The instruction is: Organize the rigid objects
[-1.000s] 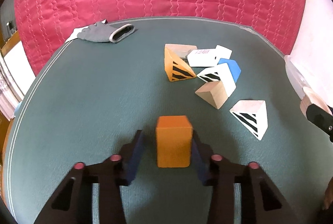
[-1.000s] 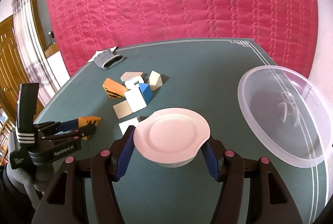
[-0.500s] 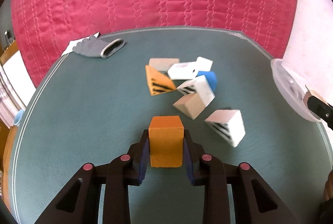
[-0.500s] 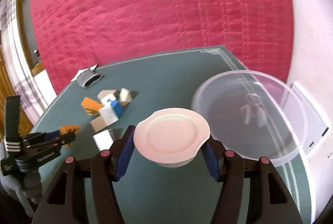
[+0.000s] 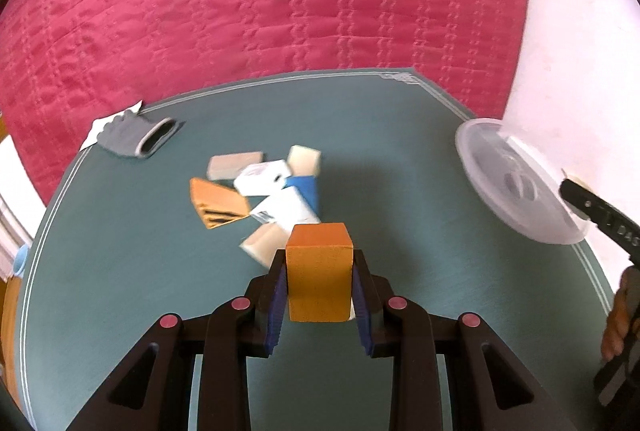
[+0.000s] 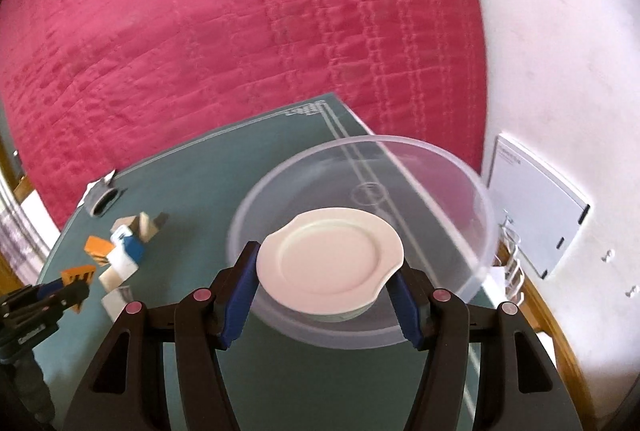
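L gripper (image 5: pixel 319 281) is clamped on the orange block (image 5: pixel 319 277), lifted clear of the block pile (image 5: pixel 272 191) w/ R gripper (image 6: pixel 326 279) clamped on the white plate (image 6: pixel 330 263) over the clear bowl (image 6: pixel 460 183), prob. for sorting.

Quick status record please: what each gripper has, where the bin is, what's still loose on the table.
left gripper: shut on orange block, lifted off the table
right gripper: shut on white plate, held over the clear plastic tub
clear plastic tub: at the table's right edge, nothing visible inside
loose blocks: a cluster mid-table, with orange striped wedge, blue block, white and plain wooden pieces
other: grey glove near the far left corner
table: green cover
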Demonstrator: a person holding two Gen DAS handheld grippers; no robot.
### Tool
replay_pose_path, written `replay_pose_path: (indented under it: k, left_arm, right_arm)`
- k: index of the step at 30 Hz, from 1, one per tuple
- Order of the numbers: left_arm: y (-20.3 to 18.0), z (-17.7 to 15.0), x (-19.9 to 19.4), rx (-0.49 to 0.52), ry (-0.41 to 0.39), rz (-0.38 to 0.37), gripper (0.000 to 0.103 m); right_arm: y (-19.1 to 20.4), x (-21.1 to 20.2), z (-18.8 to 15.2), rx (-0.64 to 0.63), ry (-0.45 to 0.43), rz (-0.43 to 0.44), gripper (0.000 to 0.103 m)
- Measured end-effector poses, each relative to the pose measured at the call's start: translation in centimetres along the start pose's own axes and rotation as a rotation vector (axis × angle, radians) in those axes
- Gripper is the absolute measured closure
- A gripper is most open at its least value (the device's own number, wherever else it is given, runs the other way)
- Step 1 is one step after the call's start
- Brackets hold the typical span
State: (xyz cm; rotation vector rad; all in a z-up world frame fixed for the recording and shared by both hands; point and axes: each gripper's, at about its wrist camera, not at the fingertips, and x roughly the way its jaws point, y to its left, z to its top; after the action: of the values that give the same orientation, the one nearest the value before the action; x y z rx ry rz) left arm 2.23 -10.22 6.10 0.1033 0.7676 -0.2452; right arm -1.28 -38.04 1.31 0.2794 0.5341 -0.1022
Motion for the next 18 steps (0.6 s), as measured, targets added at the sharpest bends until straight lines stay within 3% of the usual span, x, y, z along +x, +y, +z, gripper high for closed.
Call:
replay_pose_path:
  k: [7, 18]
  left_arm:
    - [-2.9, 1.0, 0.1, 0.043, -0.011, -0.042, 0.072]
    - [-7.9, 2.8, 1.2, 0.114, -0.013, -0.123, 0.072]
  right_arm:
    - [-2.4, 0.4, 0.3, 0.076, 0.000, -0.026, 0.033]
    - [-4.7, -0.8, 0.4, 0.161, -0.065, -0.079, 0.033]
